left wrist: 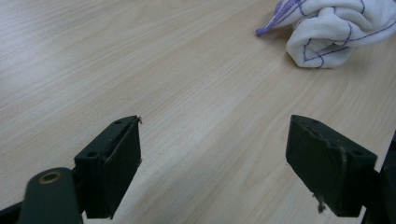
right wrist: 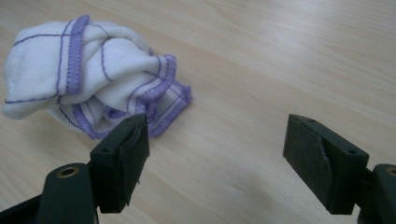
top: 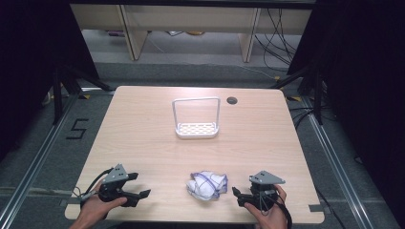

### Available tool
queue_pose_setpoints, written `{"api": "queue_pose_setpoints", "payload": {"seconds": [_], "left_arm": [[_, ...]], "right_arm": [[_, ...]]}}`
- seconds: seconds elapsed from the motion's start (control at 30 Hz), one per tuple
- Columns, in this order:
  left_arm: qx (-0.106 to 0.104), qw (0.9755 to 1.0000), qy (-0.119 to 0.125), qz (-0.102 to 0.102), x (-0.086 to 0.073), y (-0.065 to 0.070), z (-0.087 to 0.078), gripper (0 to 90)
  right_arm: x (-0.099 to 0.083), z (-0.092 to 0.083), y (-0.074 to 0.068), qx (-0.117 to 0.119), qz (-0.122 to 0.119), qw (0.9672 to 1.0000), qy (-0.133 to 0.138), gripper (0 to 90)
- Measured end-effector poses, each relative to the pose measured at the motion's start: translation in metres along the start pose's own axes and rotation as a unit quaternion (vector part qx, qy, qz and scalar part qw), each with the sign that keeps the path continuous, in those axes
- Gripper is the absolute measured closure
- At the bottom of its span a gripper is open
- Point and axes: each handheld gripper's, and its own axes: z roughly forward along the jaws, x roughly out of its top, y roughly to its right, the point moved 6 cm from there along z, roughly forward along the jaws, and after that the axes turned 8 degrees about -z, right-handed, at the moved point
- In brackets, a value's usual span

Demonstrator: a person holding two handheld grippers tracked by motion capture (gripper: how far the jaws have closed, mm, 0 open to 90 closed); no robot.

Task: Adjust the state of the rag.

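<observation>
Both my claws, left and right, rest spread and empty at the near table edge, flanking the crumpled cloth between them, probably to grab it; rack stands beyond, mid-table

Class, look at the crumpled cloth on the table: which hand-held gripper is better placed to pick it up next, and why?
Probably the right hand-held gripper: it sits open just beside the cloth, which looms close to its jaws. The left hand-held gripper is open too, but farther off.
</observation>
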Motion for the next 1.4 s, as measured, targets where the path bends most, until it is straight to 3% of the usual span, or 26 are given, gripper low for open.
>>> {"api": "queue_pose_setpoints", "payload": {"seconds": [0.1, 0.17, 0.2, 0.43, 0.67, 0.73, 0.77, 0.93, 1.2, 1.4], "left_arm": [[0.000, 1.0000, 0.001, -0.002, 0.000, 0.000, -0.001, 17.5], [0.002, 0.9999, -0.008, 0.009, 0.000, -0.003, -0.002, 17.5], [0.002, 1.0000, 0.005, -0.004, 0.001, -0.001, -0.001, 17.5], [0.003, 1.0000, 0.005, -0.005, 0.002, -0.001, -0.001, 17.5], [0.002, 1.0000, 0.007, -0.006, 0.004, -0.001, -0.003, 17.9], [0.004, 1.0000, 0.005, -0.004, 0.003, -0.001, -0.003, 17.8], [0.003, 1.0000, 0.004, -0.004, 0.003, -0.001, -0.003, 17.8], [0.006, 0.9999, 0.006, -0.007, 0.003, -0.002, -0.002, 17.8], [0.004, 0.9999, 0.006, -0.008, 0.002, -0.001, -0.002, 17.8], [0.004, 0.9999, 0.004, -0.009, 0.002, -0.002, -0.003, 17.9]], "right_arm": [[0.003, 0.000, -0.001, 0.000, -0.011, 0.9999, 0.005, 26.0], [0.004, -0.001, -0.001, 0.002, -0.015, 0.9999, 0.005, 26.4], [0.006, -0.002, -0.004, 0.008, -0.008, 0.9999, 0.004, 28.3], [0.018, -0.005, -0.009, 0.020, -0.022, 0.9995, 0.012, 35.3], [0.039, -0.004, -0.027, 0.042, -0.058, 0.9972, 0.020, 40.4], [0.046, 0.000, -0.032, 0.047, -0.067, 0.9964, 0.024, 42.5], [0.049, 0.003, -0.033, 0.049, -0.085, 0.9948, 0.029, 42.9], [0.066, 0.012, -0.045, 0.065, -0.104, 0.9920, 0.027, 46.7], [0.088, 0.035, -0.060, 0.096, -0.124, 0.9876, 0.003, 54.6], [0.094, 0.054, -0.068, 0.115, -0.116, 0.9865, -0.015, 56.0]]}}
